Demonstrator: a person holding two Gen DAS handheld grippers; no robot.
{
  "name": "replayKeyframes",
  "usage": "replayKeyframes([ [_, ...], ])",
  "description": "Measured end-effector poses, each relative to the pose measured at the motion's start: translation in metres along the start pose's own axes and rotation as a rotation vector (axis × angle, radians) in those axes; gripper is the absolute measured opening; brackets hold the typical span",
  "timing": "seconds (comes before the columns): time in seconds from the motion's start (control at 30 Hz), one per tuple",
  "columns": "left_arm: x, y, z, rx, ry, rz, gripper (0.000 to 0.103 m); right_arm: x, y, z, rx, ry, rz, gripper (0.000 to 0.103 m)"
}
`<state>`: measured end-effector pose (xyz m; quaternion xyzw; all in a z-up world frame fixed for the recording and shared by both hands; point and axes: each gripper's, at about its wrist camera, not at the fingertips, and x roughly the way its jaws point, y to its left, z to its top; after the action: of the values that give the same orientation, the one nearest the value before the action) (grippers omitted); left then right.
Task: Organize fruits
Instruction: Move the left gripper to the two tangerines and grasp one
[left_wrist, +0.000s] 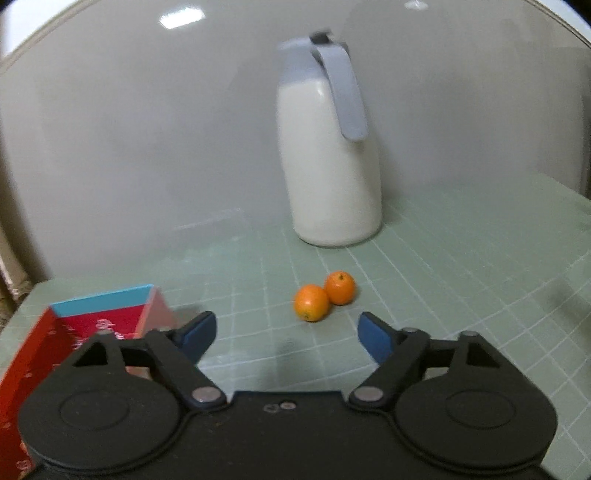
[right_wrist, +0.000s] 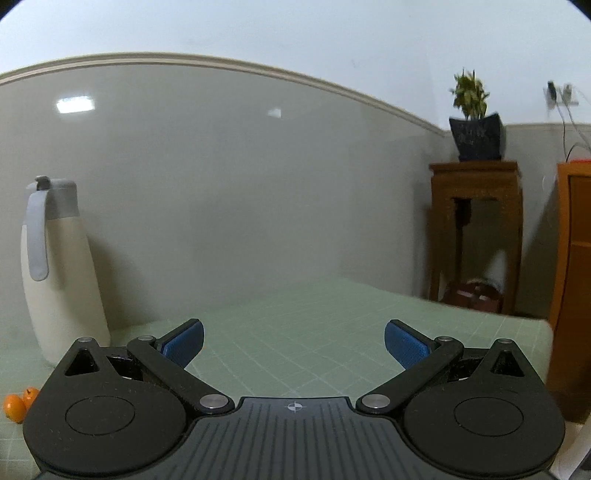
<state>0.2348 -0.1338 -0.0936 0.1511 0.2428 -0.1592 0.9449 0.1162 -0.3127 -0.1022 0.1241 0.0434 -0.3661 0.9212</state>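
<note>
Two small orange fruits lie touching each other on the green grid mat: the nearer fruit (left_wrist: 311, 302) and the farther fruit (left_wrist: 340, 287). My left gripper (left_wrist: 286, 334) hovers just short of them, open, with nothing between its blue pads. A red box (left_wrist: 99, 325) with a blue far wall stands open at the left, partly behind the left finger. In the right wrist view the same two fruits (right_wrist: 16, 404) peek out at the far left edge. My right gripper (right_wrist: 293, 345) is open over bare mat and holds nothing.
A white jug with a grey lid and handle (left_wrist: 332, 147) stands on the mat behind the fruits, against the grey wall. Past the mat's right edge are a wooden stand (right_wrist: 476, 229) with a potted plant (right_wrist: 474, 125) and a wooden cabinet (right_wrist: 574, 277).
</note>
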Motion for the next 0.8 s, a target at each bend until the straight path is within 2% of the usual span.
replayKeyframes([
  [0.13,0.025,-0.009,0.003,0.035,0.032,-0.004,0.071,0.007,-0.009,0.002,0.04,0.046,0.03,0.103],
  [0.27,0.047,-0.011,0.007,0.043,0.055,-0.003,0.07,0.013,-0.019,0.006,0.091,0.051,0.05,0.103],
  [0.6,0.082,-0.015,0.005,0.041,0.093,-0.017,0.051,0.019,-0.021,0.006,0.099,0.08,0.086,0.103],
  [0.8,0.097,-0.018,0.005,0.041,0.097,-0.015,0.044,0.02,-0.02,0.004,0.113,0.087,0.096,0.103],
])
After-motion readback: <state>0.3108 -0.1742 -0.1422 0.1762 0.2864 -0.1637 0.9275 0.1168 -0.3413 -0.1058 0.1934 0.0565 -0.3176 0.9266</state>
